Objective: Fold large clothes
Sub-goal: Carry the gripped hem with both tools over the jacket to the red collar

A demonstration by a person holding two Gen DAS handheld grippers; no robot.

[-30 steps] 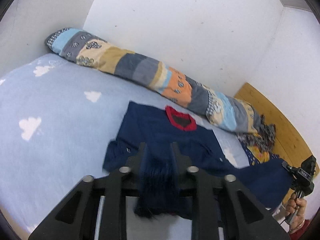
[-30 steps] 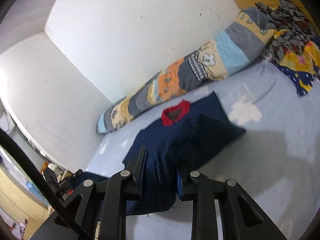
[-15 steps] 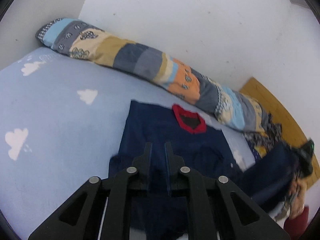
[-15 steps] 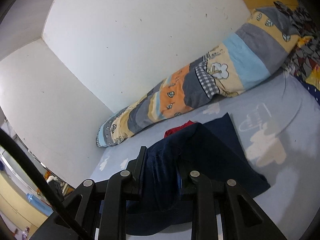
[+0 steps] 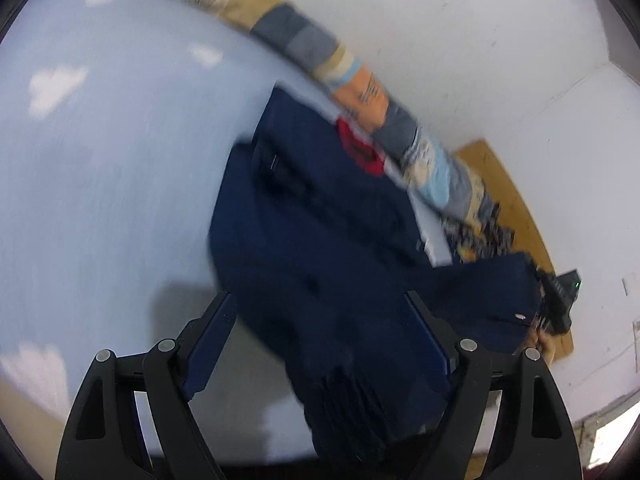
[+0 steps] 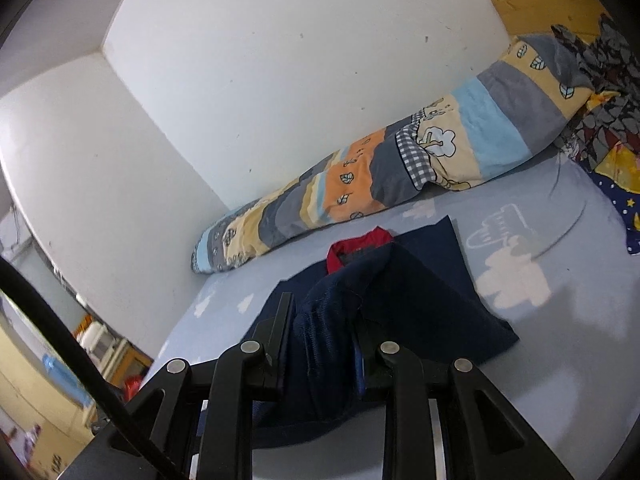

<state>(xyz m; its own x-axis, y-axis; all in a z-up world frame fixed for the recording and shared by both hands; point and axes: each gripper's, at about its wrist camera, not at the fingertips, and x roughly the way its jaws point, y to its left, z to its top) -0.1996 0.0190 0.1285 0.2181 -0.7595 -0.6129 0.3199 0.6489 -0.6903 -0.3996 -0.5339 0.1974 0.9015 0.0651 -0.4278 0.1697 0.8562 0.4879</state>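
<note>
Folding the navy garment (image 5: 320,240) on the bed (image 5: 100,140)

Your left claw (image 5: 320,328) is opening wide (cloth lying loose between); your right claw (image 6: 324,332) is gripping the hem, collar at 12 o'clock.

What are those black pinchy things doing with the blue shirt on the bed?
A person is folding a navy garment with a red collar on a cloud-print bedsheet. The left gripper has just opened its jaws, letting go of the cloth that lies between them. The right gripper is pinching a bunched fold of the same garment and holding it up. A long patchwork bolster lies along the wall.
</note>
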